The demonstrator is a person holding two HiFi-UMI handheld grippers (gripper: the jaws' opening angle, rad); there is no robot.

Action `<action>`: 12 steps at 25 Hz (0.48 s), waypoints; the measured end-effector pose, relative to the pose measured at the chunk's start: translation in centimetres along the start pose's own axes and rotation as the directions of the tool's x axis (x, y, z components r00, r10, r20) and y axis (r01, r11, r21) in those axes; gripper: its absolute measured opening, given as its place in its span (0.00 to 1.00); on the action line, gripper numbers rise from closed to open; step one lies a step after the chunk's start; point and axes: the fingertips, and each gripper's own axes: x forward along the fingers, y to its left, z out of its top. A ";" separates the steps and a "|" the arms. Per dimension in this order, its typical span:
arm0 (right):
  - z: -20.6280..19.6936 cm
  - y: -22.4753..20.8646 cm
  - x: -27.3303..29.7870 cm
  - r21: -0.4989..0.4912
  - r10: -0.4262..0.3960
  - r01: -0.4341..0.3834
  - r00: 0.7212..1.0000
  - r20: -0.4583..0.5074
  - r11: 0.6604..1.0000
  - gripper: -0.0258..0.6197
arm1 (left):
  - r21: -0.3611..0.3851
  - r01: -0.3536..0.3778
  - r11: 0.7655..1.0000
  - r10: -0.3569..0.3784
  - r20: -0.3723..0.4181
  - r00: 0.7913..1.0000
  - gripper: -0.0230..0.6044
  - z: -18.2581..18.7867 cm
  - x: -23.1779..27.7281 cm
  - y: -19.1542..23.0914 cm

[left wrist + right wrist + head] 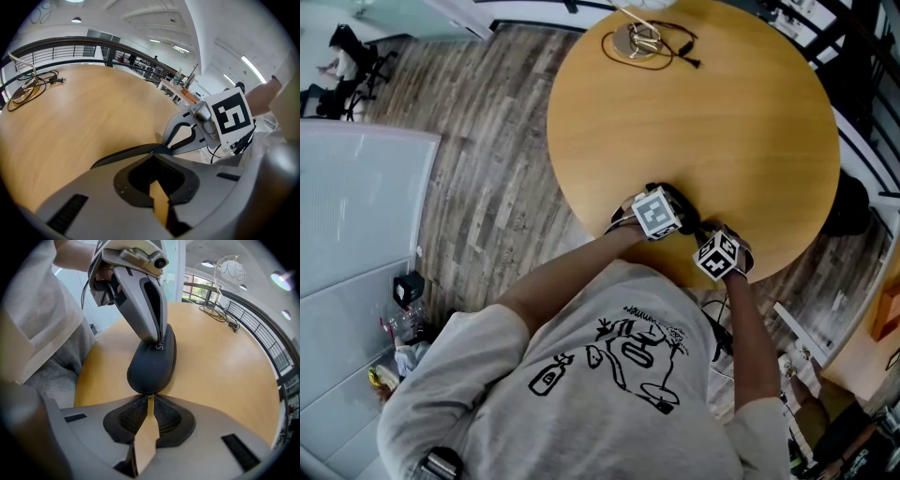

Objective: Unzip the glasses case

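Two tools (152, 147) (149, 396) pinch one glasses case (152, 364).

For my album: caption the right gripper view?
Right tool pinches zipper pull on glasses case; left tool pins it down.

My round wooden table (741, 122) carries the dark glasses case (152, 365) near my edge and a corded lamp base (636, 40) on the far side

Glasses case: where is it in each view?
Head view: glasses case at the near table edge, mostly hidden.
Left gripper view: dark strip just beyond the jaws.
Right gripper view: centre, zipper pull in the jaws, left gripper on top.
Shared landmark: cable coil, table's far edge.
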 end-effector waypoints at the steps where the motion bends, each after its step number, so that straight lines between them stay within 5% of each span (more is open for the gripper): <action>1: 0.0 -0.1 0.0 -0.005 -0.004 0.004 1.000 -0.001 1.000 0.12 | 0.000 0.000 1.000 0.000 -0.003 1.000 0.05 0.0 0.0 0.0; 12: 0.0 -0.6 -0.1 -0.048 -0.022 0.021 0.999 -0.023 0.999 0.12 | -0.012 0.012 1.000 -0.012 -0.002 1.000 0.05 0.0 -0.1 -0.2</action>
